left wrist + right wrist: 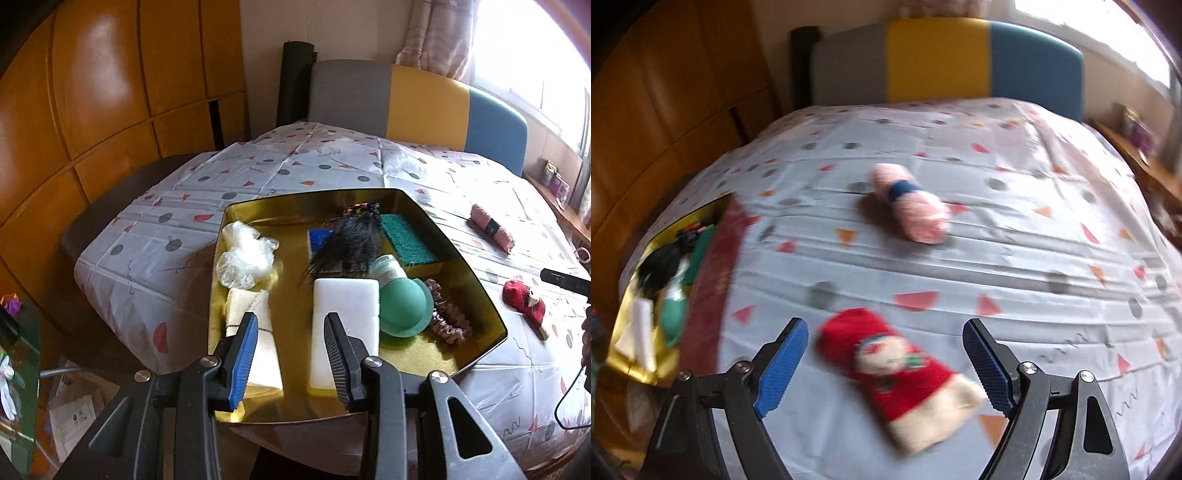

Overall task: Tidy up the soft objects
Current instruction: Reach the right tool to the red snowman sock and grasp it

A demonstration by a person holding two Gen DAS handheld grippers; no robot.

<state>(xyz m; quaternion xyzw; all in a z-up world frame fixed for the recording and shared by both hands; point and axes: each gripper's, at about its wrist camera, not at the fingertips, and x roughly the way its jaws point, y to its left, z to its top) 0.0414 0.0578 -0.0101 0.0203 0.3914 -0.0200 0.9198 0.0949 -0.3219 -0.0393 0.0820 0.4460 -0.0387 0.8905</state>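
Right gripper (885,363) spread wide over red sock (897,373) lying on tablecloth (997,236) | left gripper (291,354) partly parted, empty, above gold tray (424,354) | advice: straddle sock's middle, pinch gently, carry trayward.

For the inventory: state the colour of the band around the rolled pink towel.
Dark blue band on the towel; right wrist view.

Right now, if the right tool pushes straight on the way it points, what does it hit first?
Most likely the red sock lying on the tablecloth: it sits between the open right tool fingers. Depth is unclear in this blurred view.
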